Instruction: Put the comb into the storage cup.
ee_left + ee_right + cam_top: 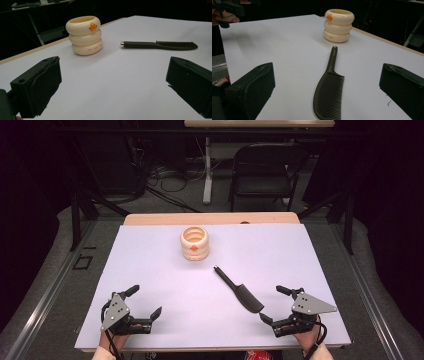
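Both of my tools sit at the near edge of the bench, closest to the camera: my left tool (148,301) at the near left corner and my right tool (274,304) at the near right, each in one of my hands with a grey three-cornered plate on top. Jaws on both are spread wide and pinching nothing, just bare surface between them. From the right gripper view, the dark brown plastic comb with a long straight handle (329,88) lies flat right between my right tool's jaws, teeth end towards me and handle pointing away, not touched by either jaw. In the high view that comb (240,290) runs diagonally, its toothed end just beside the right tool's near jaw tip and its handle aimed at the middle of the bench. Further back sits the cream-coloured holder shaped like three stacked rings with a small orange mark on its top ring (194,243), standing upright, well apart from the comb. My left gripper view shows the holder (84,35) and the comb (160,45) side by side, both well beyond the jaws. All of it rests on the pale lilac sheet covering the wooden bench (150,265).
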Demonstrator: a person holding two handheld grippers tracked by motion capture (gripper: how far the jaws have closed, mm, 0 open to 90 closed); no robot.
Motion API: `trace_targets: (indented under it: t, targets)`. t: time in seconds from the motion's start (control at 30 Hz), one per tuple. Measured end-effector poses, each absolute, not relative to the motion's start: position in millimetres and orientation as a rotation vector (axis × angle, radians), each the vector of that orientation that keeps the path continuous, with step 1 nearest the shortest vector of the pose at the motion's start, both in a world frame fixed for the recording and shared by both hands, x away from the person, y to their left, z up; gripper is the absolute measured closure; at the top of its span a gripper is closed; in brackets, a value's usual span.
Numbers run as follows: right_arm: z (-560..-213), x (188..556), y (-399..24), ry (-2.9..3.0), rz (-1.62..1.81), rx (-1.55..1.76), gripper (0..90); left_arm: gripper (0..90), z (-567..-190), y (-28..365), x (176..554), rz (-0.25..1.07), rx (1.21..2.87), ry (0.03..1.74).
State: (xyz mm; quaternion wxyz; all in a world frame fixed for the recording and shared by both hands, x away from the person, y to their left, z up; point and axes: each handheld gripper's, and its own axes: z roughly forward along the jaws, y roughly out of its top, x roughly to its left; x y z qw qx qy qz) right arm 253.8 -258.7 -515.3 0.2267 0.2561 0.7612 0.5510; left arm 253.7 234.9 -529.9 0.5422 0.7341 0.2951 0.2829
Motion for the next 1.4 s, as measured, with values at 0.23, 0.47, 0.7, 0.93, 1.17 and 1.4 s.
trace_targets:
  t: [0.23, 0.47, 0.7, 0.93, 1.17, 1.4]
  targets:
    - [-515, 254, -253, 2.126, 1.496, 0.686, 0.0, 0.1, -530, 235, 254, 0.676, 1.747, 0.7]
    - [-516, 259, -245, 2.163, 1.495, 0.686, 0.0, 0.1, -530, 235, 254, 0.676, 1.749, 0.703]
    - [-517, 263, -239, 2.198, 1.488, 0.673, 0.5, 0.2, -530, 236, 254, 0.673, 1.742, 0.705]
    - [-517, 270, -227, 2.265, 1.489, 0.654, 0.0, 0.2, -530, 237, 253, 0.678, 1.746, 0.705]
    - [-520, 281, -217, 2.319, 1.479, 0.666, 0.0, 0.1, -530, 235, 254, 0.675, 1.747, 0.709]
    - [-521, 290, -212, 2.337, 1.47, 0.673, 0.0, 0.1, -530, 236, 254, 0.678, 1.752, 0.709]
